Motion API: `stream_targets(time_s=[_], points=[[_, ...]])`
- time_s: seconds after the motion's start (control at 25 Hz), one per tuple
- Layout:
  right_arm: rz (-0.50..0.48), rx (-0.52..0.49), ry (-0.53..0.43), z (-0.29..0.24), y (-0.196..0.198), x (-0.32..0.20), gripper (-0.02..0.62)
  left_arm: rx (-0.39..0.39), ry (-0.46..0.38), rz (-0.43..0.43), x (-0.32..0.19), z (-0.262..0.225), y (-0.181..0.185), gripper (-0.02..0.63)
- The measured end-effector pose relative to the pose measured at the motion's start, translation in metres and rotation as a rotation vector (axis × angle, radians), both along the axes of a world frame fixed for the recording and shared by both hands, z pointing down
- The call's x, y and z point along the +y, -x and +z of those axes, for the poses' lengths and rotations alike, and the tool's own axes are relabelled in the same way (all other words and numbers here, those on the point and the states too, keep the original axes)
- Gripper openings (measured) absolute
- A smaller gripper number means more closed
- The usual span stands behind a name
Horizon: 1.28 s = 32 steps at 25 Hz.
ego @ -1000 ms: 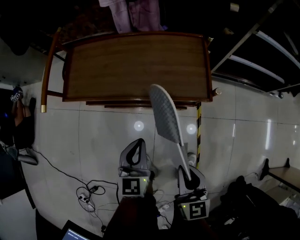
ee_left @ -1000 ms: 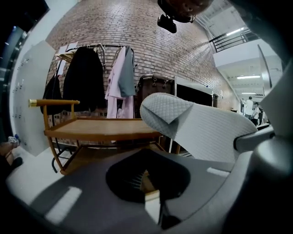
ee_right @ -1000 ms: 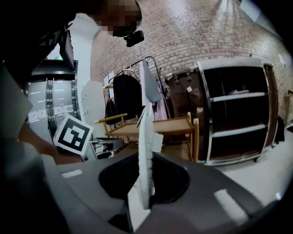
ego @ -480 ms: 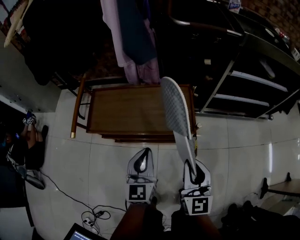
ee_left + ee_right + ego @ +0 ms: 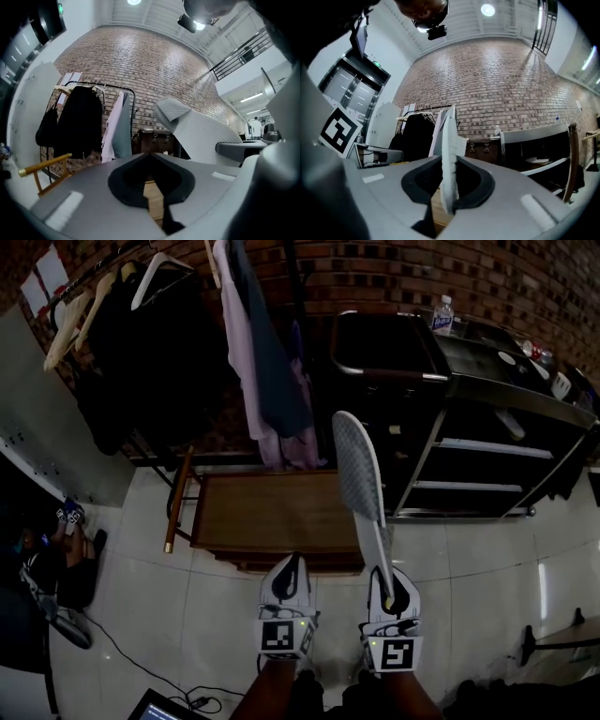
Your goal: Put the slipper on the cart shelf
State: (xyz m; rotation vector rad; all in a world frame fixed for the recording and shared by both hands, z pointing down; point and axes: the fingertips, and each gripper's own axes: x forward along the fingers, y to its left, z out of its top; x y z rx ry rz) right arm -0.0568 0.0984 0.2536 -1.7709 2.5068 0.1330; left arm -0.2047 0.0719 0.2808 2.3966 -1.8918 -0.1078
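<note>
Brick wall (image 5: pixel 450 268) fills the back of the room, with a rail of hanging clothes (image 5: pixel 253 362) in front of it on the left. Over on the right stands a dark shelving unit (image 5: pixel 487 446), its tiers open to the front and a water bottle (image 5: pixel 443 313) on top. Straight ahead, low on the pale floor, sits a wooden cart (image 5: pixel 272 512) with a flat top and a side handle. Either one could be the cart the task means, and I can't tell which.

Now the slipper (image 5: pixel 358 474): it's up in the air, well clear of any shelf. It juts forward from the right claw (image 5: pixel 389 594) with its textured sole facing left. It's gripped at one end so the whole length leads the way, which looks right for sliding it flat onto a shelf.

That right claw is nearly closed. Its jaws pinch the thin edge of the slipper, which stands on edge between them in the right gripper view.

The left claw (image 5: pixel 286 577) rides alongside, just beside the right one. Its jaws are together with nothing between them, and it's out of the play, leaving the carry to the right.
</note>
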Motion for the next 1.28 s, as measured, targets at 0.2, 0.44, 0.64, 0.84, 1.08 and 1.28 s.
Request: stream_targets(time_s=[0.2, 0.44, 0.64, 0.84, 1.08, 1.28], points=[[0.004, 0.016, -0.005, -0.007, -0.014, 0.008, 0.058, -0.007, -0.027, 0.011, 0.010, -0.024, -0.015, 0.015], [0.038, 0.020, -0.007, -0.015, -0.044, 0.008, 0.058, -0.010, -0.050, 0.022, 0.016, -0.039, -0.038, 0.015], [0.071, 0.056, 0.005, -0.008, -0.085, 0.005, 0.058, -0.020, -0.056, 0.073, 0.013, -0.042, -0.080, 0.015], [0.098, 0.104, 0.013, -0.001, -0.136, -0.004, 0.060, -0.017, -0.080, 0.098, 0.003, -0.047, -0.130, 0.015], [0.120, 0.158, 0.028, 0.011, -0.199, -0.014, 0.060, -0.016, -0.121, 0.063, -0.012, -0.049, -0.182, 0.015], [0.144, 0.171, 0.050, 0.020, -0.250, -0.023, 0.060, -0.023, -0.111, 0.094, -0.021, -0.043, -0.231, 0.015]])
